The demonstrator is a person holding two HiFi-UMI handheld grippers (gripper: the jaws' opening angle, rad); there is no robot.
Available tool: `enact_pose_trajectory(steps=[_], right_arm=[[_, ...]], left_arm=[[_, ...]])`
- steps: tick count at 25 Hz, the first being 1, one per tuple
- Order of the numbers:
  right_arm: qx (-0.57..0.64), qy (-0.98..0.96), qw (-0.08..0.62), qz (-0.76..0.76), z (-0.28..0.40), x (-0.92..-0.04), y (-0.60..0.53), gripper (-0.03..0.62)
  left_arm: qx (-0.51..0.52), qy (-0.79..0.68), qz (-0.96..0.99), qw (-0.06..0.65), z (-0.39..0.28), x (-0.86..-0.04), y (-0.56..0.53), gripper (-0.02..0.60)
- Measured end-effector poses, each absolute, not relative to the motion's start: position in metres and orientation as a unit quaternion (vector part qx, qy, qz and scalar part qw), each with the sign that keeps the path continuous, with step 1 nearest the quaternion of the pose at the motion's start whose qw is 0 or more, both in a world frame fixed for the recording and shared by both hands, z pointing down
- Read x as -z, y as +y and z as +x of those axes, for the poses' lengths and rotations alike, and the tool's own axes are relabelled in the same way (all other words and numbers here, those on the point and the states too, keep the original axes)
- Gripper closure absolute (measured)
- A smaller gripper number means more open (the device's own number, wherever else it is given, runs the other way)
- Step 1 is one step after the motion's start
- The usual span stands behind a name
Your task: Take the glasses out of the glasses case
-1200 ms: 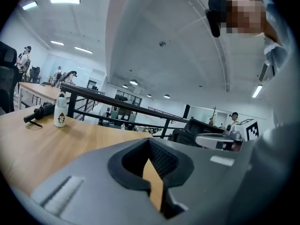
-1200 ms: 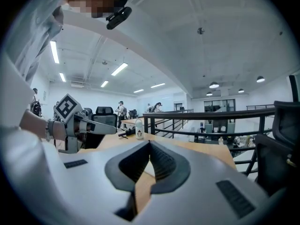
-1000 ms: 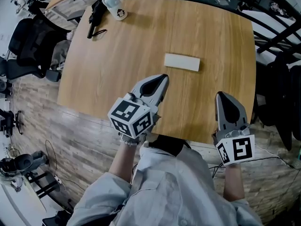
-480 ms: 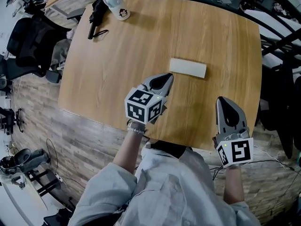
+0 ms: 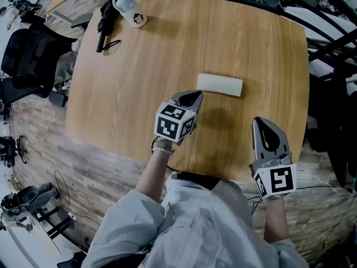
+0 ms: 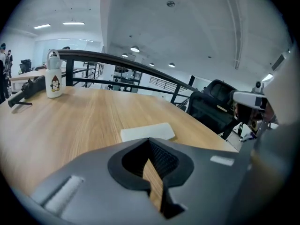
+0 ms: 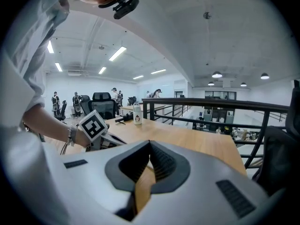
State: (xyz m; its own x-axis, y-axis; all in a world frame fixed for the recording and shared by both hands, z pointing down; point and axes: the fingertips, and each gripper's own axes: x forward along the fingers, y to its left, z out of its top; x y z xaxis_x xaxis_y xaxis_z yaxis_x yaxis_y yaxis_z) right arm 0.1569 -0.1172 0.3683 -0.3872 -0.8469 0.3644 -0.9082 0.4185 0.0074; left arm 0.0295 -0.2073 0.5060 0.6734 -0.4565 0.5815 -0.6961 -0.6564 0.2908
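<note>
Here the white glasses case (image 5: 220,85) lies flat near the middle of the wooden desk (image 5: 128,77). The left tongs (image 5: 193,96) hover just beside its near left corner, tips together and empty. The right tongs (image 5: 261,121), also closed on nothing, are near the desk's front edge, apart from the case.

Far ahead and left of the left gripper (image 5: 192,96), at the wooden table's (image 5: 167,54) far corner: white penguin-print bottle (image 5: 129,10), upright, just beside a black handheld device (image 5: 105,22). Beyond the table edge, further left: black office chairs (image 5: 28,49) on plank flooring (image 5: 95,166)
</note>
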Motion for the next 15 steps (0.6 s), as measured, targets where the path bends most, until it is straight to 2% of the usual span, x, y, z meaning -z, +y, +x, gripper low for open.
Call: enact_pose_trajectory(steps=[15], right_arm=[[-0.063, -0.834, 0.245, 0.491, 0.142, -0.410, -0.137, 0.594]], left_arm=[[-0.283, -0.320, 0.857, 0.290, 0.028, -0.551, -0.219, 0.577]])
